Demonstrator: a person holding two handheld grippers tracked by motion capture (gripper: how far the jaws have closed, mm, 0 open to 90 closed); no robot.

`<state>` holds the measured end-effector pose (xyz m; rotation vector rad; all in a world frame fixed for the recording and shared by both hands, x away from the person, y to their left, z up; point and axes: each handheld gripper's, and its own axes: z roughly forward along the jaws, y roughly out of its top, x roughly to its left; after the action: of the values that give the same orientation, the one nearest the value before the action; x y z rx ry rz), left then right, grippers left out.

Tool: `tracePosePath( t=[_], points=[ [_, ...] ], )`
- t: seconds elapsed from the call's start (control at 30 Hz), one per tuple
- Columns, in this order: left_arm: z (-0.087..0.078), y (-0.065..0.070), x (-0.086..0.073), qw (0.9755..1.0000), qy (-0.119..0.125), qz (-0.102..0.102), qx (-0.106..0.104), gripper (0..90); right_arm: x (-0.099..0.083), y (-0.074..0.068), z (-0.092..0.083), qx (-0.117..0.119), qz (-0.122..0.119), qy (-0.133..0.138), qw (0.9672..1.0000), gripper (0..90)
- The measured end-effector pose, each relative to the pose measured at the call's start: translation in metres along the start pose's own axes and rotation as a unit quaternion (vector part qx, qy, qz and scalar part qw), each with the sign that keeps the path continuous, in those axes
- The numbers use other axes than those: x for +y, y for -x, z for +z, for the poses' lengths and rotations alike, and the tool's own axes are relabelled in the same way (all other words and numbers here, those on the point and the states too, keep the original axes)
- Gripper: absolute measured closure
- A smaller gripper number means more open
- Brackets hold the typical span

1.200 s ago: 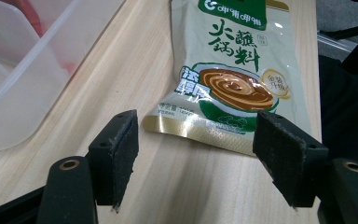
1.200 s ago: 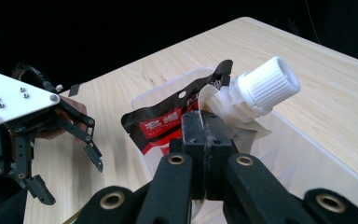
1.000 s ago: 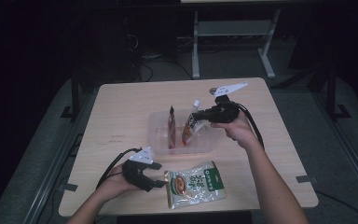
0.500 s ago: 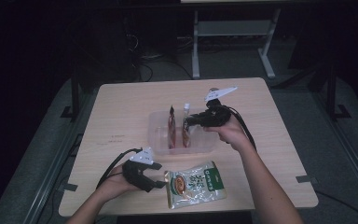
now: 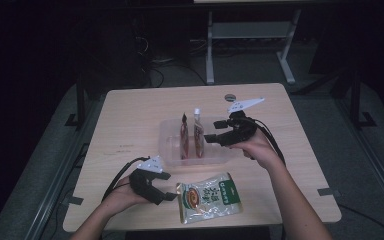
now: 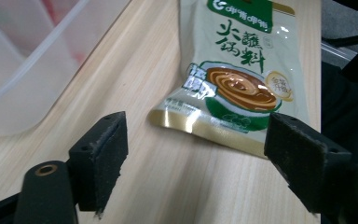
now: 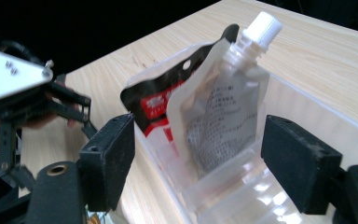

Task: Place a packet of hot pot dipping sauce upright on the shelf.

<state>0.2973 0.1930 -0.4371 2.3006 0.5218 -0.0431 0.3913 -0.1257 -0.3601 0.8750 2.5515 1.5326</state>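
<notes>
Here, glossy flat sachet (image 6: 239,70), spouted pouch (image 7: 221,105), clear bin (image 5: 170,145)

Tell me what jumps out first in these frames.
Two pouches standing upright in the clear plastic tub at mid-table: a spouted pouch with a white cap and a dark red pouch beside it. The right gripper sits just beside them; its jaws have just been opening and stand apart from the spouted pouch. Near the table's front edge lies a flat green sauce packet, with the left gripper open at its corner.
</notes>
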Motion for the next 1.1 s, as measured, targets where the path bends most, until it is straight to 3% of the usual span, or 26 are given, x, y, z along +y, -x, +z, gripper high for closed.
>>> tracePosePath(
  t=[0.13,0.33,0.53,0.77,0.9,1.1],
  points=[
    [-0.004,0.000,-0.001,1.0000,-0.004,-0.001,0.005,20.2,-0.009,-0.008,-0.009,-0.018,-0.022,-0.002,0.9996,22.9],
    [-0.009,0.005,-0.005,0.9997,-0.017,0.010,0.014,19.8,-0.024,-0.019,-0.022,-0.025,-0.037,-0.005,0.9990,23.0],
    [-0.014,0.011,-0.008,0.9997,-0.006,0.002,0.024,19.8,-0.038,-0.030,-0.035,-0.026,-0.043,-0.010,0.9987,23.0],
    [-0.017,0.018,-0.014,0.9995,-0.008,0.008,0.029,20.2,-0.061,-0.045,-0.048,-0.030,-0.051,-0.020,0.9981,23.2],
    [-0.017,0.022,-0.016,0.9994,-0.012,0.015,0.028,21.1,-0.075,-0.053,-0.056,-0.031,-0.051,-0.026,0.9979,23.2],
    [-0.014,0.023,-0.013,0.9993,-0.016,0.022,0.025,21.8,-0.103,-0.061,-0.066,-0.033,-0.031,-0.034,0.9984,27.2]
  ],
)
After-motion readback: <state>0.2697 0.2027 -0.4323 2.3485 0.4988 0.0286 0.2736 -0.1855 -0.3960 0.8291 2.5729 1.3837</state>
